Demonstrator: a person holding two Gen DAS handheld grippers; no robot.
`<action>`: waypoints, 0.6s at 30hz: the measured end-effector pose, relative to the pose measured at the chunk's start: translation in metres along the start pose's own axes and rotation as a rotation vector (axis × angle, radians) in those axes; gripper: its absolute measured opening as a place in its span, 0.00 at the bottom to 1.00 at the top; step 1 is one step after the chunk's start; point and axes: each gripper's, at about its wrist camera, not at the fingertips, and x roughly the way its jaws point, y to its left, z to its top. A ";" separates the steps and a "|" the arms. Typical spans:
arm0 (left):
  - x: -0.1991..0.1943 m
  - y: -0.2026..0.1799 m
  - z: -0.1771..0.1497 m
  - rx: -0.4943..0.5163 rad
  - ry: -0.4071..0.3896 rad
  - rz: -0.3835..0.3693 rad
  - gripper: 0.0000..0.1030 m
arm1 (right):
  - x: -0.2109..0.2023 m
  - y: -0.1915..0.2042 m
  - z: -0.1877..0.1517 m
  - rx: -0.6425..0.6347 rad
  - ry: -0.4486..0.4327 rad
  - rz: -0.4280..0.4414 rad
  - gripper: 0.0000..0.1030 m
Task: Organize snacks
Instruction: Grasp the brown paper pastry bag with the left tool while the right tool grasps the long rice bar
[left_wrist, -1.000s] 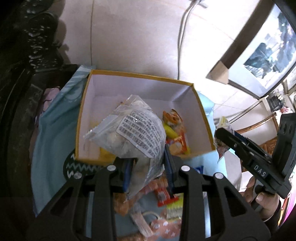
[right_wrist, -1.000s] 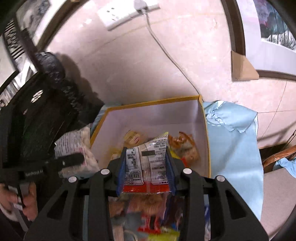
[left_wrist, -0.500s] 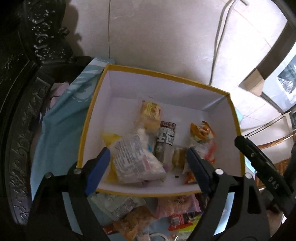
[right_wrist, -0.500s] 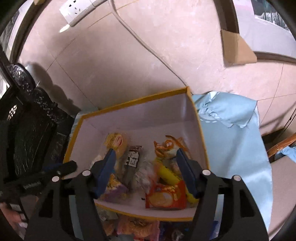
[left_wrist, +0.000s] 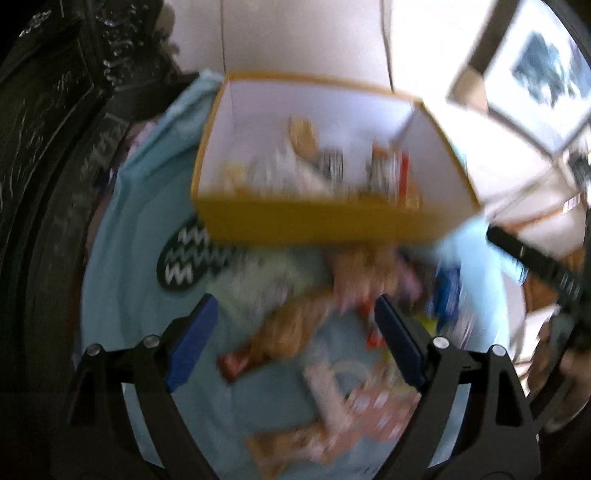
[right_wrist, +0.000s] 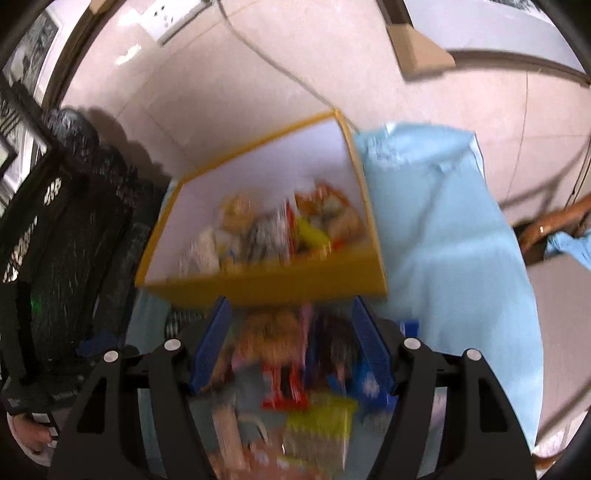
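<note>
A yellow box with white inner walls stands on a light blue cloth and holds several snack packets. In front of the box lies a blurred heap of loose snack packets. My left gripper hangs open above that heap, nothing pinched between its blue pads. In the right wrist view the same box shows its packets, and my right gripper stands open over the loose packets near the box's front wall. Both views are motion-blurred.
A dark carved piece of furniture runs along the left. A pale tiled wall with a white cable and a socket strip rises behind the box. The cloth spreads to the right. A cardboard corner sits by a frame.
Both grippers let go of their packets into the box and opened. They then drew back and lower, so the box's front wall and the loose heap come into view.
</note>
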 end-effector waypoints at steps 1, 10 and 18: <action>0.002 -0.001 -0.017 0.025 0.021 0.014 0.85 | 0.000 -0.001 -0.009 -0.008 0.010 -0.005 0.67; 0.023 0.001 -0.121 0.165 0.139 0.023 0.85 | 0.004 -0.005 -0.077 -0.036 0.151 -0.010 0.67; 0.049 -0.008 -0.155 0.205 0.215 -0.023 0.85 | -0.004 0.004 -0.091 -0.055 0.172 -0.010 0.67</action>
